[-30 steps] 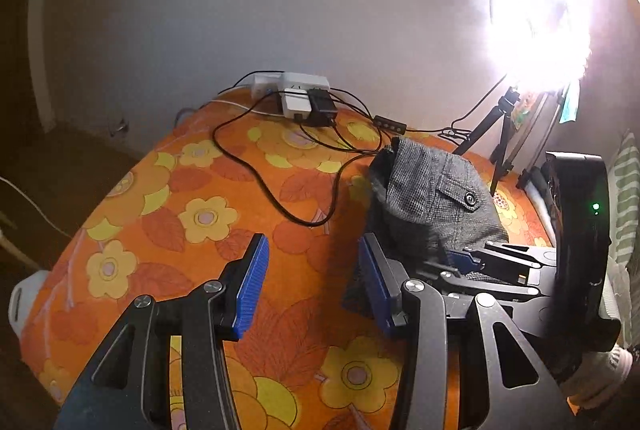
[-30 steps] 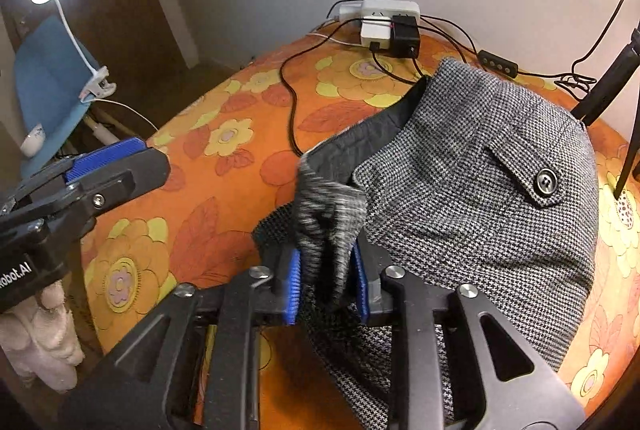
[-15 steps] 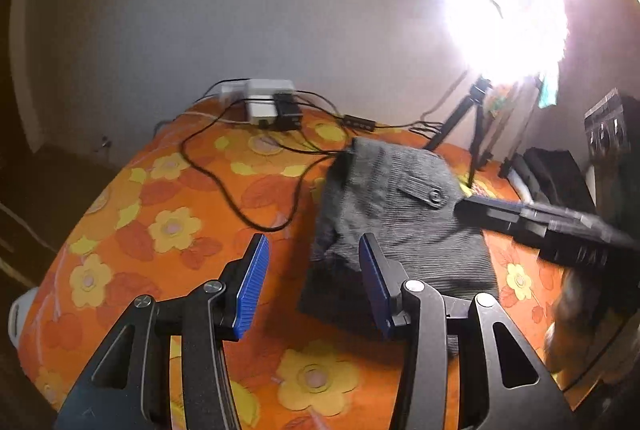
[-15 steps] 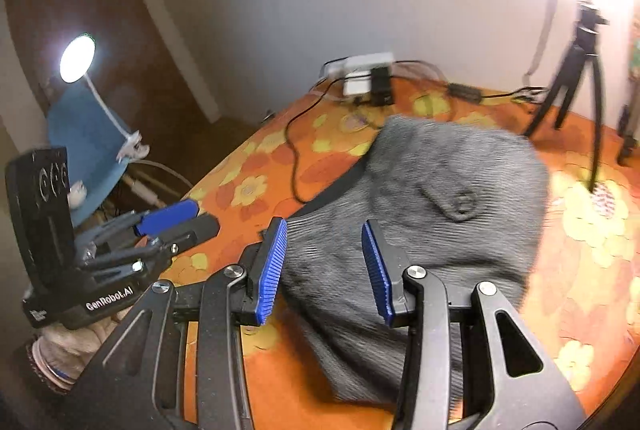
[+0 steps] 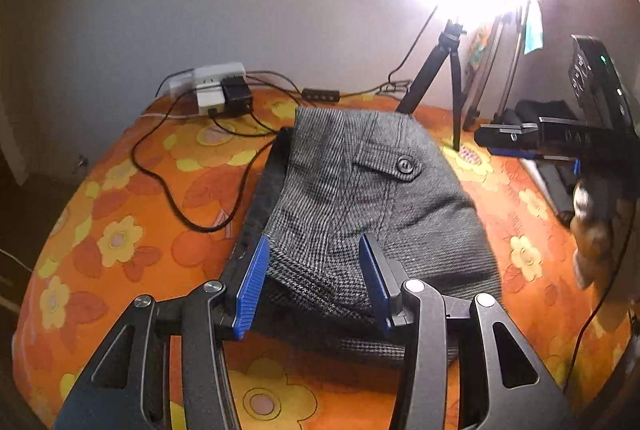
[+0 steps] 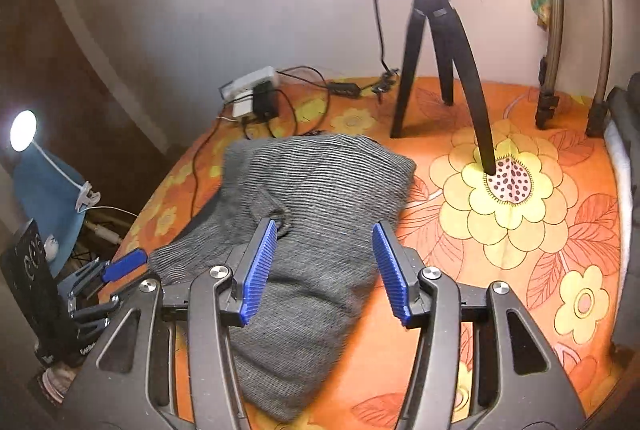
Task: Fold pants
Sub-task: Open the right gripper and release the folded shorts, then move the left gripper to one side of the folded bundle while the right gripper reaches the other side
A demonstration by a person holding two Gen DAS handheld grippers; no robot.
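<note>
Lying folded into a compact bundle on the orange flower-patterned bedspread [image 5: 120, 214], the grey houndstooth woven pants [image 5: 360, 198] are seen near the middle of the surface, with neither tool clamped on them. The left gripper [image 5: 316, 282] is held just above the near edge of the bundle, its blue ribbed pads spread apart with nothing between them; whether the pads graze the cloth cannot be told. The right gripper [image 6: 324, 270] is likewise spread wide and empty, hovering over the right half of the pants [image 6: 312, 214], which are rendered streaky by motion blur in that view.

The step in hand is judged to be a pause after a fold, the garment released and both tools free. A further tidying move, if any is wanted, would call for the near layered edge to be pinched and squared against the layers beneath, or for the bundle to be pressed flat.

The long axis of the bundle is seen running away from the grippers toward the wall, where a white power strip with black plugs [image 5: 220, 90] and a black tripod [image 5: 444, 86] stand. The buttoned pocket flap [image 5: 390, 162] is shown facing up on the far half, so the waist end is taken to point toward the wall, with the folded legs stacked at the near end.
</note>
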